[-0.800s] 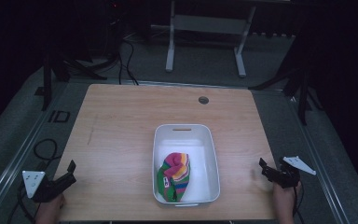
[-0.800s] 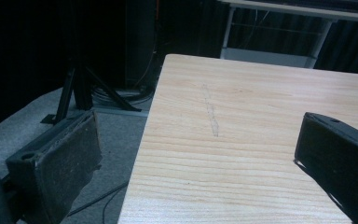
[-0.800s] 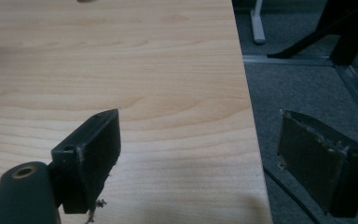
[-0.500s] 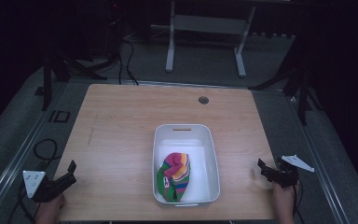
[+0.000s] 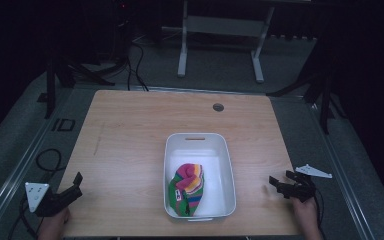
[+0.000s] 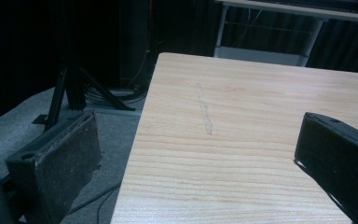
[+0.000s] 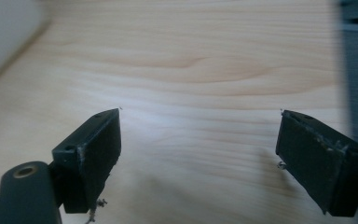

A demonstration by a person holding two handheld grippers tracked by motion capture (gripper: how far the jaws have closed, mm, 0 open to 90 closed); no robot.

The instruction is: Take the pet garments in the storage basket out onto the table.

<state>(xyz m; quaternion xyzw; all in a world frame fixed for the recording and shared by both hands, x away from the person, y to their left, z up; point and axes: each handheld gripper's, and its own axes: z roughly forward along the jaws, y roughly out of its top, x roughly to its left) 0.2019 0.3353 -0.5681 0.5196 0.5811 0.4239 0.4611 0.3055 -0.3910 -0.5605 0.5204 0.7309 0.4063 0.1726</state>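
Two hand-held grippers sit at the near corners of a pale wooden desk (image 5: pixel 130 130) in the high view, in a dark room with grey carpet, black cables and stands to the left, and a white metal frame (image 5: pixel 220 30) beyond the far edge. A small round grommet (image 5: pixel 218 107) is set near the desk's far edge. A white rectangular plastic tub (image 5: pixel 199 175) stands a little right of centre toward the near edge, and a crumpled multicoloured knitted cloth (image 5: pixel 187 187), pink, yellow and green, lies inside it at the near left part. The left gripper (image 5: pixel 72 187) is at the near left corner, held by a hand (image 5: pixel 52 226), its jaws apart and pointing toward the desk. The right gripper (image 5: pixel 277 184) is at the near right edge, held by the other hand (image 5: pixel 305 210), jaws apart, well clear of the tub.

In the left gripper view, the desk's left edge runs up the middle, with a faint scuff line (image 6: pixel 204 112) on the wood and carpet and a black stand to the left. The jaws are spread wide and hold nothing.

In the right gripper view, bare wood grain lies below and the tub's white wall (image 7: pixel 4 32) shows blurred at upper left. The jaws are spread wide, empty, touching nothing.
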